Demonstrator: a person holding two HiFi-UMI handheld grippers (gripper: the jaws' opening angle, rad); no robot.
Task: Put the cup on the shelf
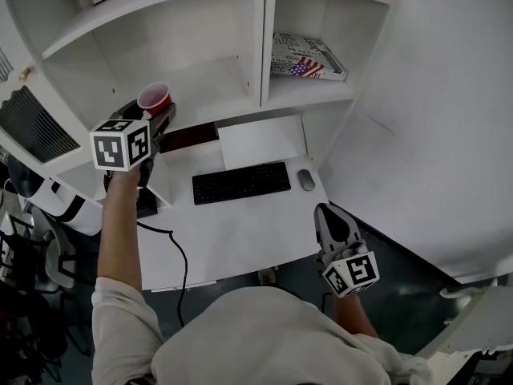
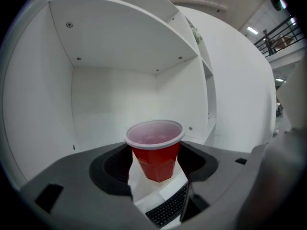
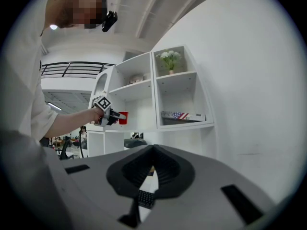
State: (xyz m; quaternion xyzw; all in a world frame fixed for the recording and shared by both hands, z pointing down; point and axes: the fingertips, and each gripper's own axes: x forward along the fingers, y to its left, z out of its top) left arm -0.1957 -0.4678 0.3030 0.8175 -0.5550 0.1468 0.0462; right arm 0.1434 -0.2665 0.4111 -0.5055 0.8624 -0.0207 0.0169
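Left gripper (image 1: 163,115) clamped on upright red cup (image 2: 156,152), before open shelf compartment (image 1: 210,77), right gripper (image 3: 152,150) jaws together, empty, beside desk (image 1: 240,239) edge

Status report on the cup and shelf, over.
Left tongs shut on red cup. Right tongs shut, empty. Cup at shelf front, not yet down. Nothing blocking.

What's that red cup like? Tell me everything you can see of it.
The red cup looks like a disposable plastic party cup. It is red and faceted outside, pale inside, with a rolled whitish rim, and it tapers toward the base. It stands upright and seems empty. It rests on no surface: the jaws of the left gripper clamp its sides and hold it in front of an open compartment of the white shelf. Nothing else touches it.
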